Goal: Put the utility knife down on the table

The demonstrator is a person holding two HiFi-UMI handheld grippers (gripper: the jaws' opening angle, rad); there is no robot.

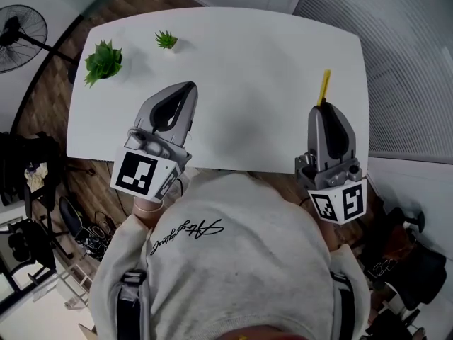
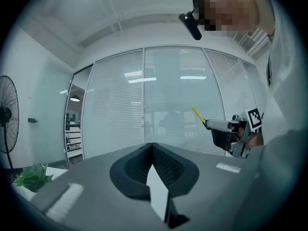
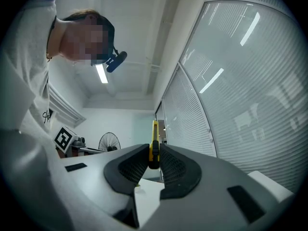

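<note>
Knife point(image 3: 153, 141), slim and yellow, dark where gripped, was grasped by the right tool point(image 3: 153, 161); left tool point(image 2: 153, 150) was clenched empty.

The table point(image 1: 269, 62) has a smooth, matt white top. The left gripper point(image 1: 188, 89) and right gripper point(image 1: 325, 109) have shells of matt grey plastic, and their pads point(image 3: 173, 167) look like black rubber with a fine ribbed texture. The knife point(image 3: 153, 147) is glossy yellow plastic with a black piece. The sweatshirt point(image 1: 233, 261) is soft grey cloth with black lettering. The floor point(image 1: 44, 94) is brown wood planking. The glass wall point(image 2: 168, 105) is glossy and reflects the ceiling lights.
</note>
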